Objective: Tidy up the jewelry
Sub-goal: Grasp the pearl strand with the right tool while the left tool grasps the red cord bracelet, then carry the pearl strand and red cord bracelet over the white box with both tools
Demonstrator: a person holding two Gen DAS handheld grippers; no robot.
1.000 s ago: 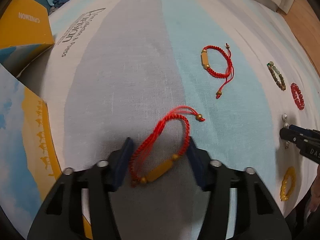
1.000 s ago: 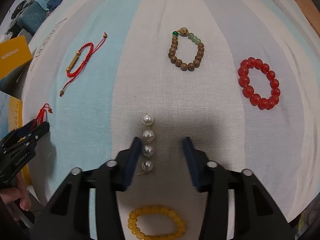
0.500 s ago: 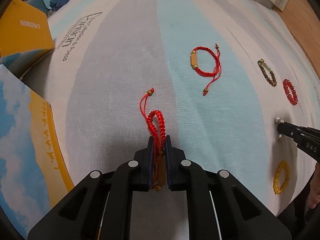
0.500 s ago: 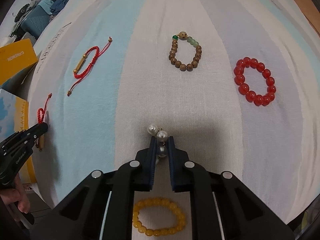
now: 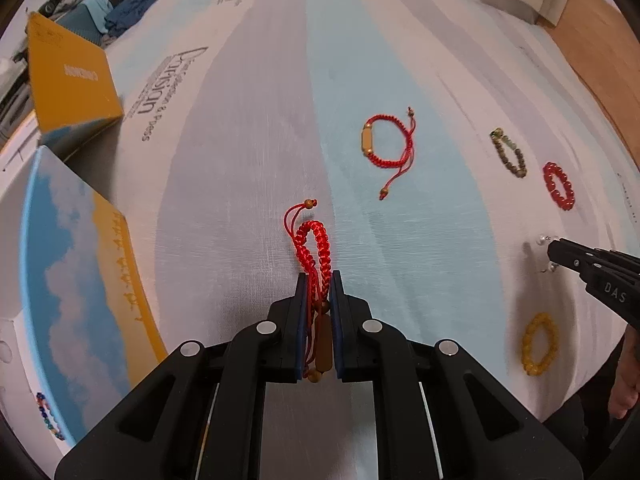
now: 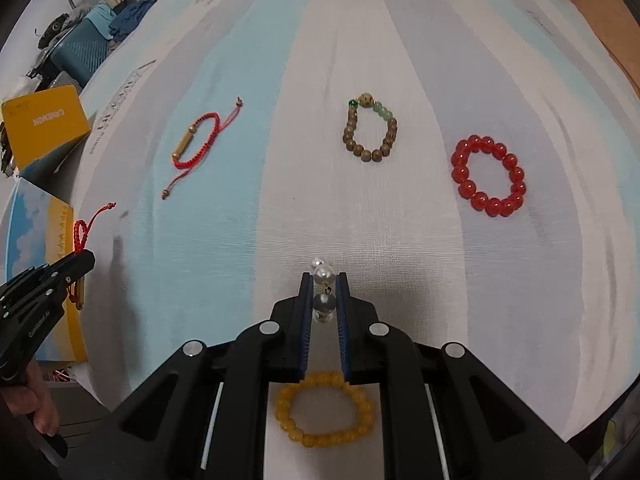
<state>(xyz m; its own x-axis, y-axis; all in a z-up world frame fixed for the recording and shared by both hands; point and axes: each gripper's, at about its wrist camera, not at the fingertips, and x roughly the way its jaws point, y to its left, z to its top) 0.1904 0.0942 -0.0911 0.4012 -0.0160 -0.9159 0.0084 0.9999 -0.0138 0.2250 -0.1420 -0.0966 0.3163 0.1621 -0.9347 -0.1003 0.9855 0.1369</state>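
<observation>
My left gripper [image 5: 319,280] is shut on a red braided cord bracelet [image 5: 314,244] with an amber tube bead, lifted off the striped cloth [image 5: 248,160]. My right gripper [image 6: 323,280] is shut on a short string of pearls [image 6: 322,274], also raised. Each gripper shows in the other view: the right one [image 5: 554,249], the left one [image 6: 86,258]. On the cloth lie a second red cord bracelet [image 6: 196,144], a brown-and-green bead bracelet [image 6: 370,128], a red bead bracelet [image 6: 488,176] and a yellow bead bracelet [image 6: 324,408].
A blue-and-yellow box [image 5: 76,280] lies at the left edge of the cloth, with a colourful bead bracelet [image 5: 48,416] beside it. A yellow box [image 5: 68,80] stands behind it. Clothes and a teal case [image 6: 80,52] sit beyond the cloth's far left.
Both grippers closed from open: the left on the red cord bracelet, the right on the pearls. Both have since lifted their pieces slightly off the cloth.
</observation>
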